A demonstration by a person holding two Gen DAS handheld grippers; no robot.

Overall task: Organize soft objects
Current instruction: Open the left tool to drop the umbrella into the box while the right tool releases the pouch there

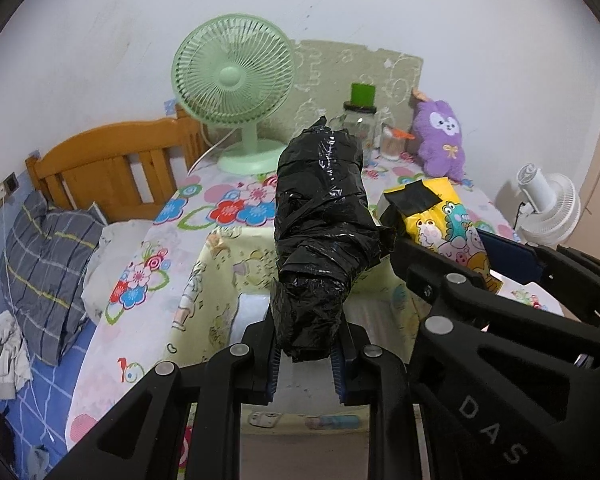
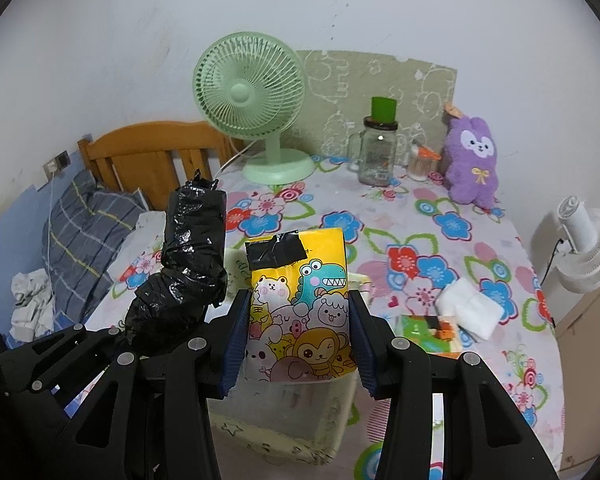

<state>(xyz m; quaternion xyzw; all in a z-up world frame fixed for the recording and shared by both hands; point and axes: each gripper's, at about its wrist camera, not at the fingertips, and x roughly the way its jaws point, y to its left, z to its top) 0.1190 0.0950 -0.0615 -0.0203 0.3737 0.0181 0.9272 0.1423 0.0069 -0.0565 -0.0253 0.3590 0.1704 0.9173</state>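
1. My left gripper (image 1: 306, 364) is clamped on the near end of a black plastic-wrapped bundle (image 1: 320, 220). The bundle's long axis runs up and away from the jaws, toward the far side of the table, leaning slightly.
2. My right gripper (image 2: 298, 340) is clamped on the sides of a yellow cartoon-print pack (image 2: 300, 300) with a patch of black tape at its top. The pack stands upright between the pads, long axis pointing away from the jaws.
3. Both items are held in the air, side by side: bundle left, pack right, close together. Whether they touch, I cannot tell.
4. Key relation: a pale yellow printed fabric bin (image 2: 284, 420) sits directly below and just beyond both grippers, at the near edge of the floral tablecloth (image 2: 440, 240). Its open mouth lies under the held items.
5. Judgement: the right gripper looks more squarely over the bin; the left hangs nearer its left rim.
6. Next likely move: lower each item, far end first, into the bin.
7. Risk: the long bundle may catch on the rim.
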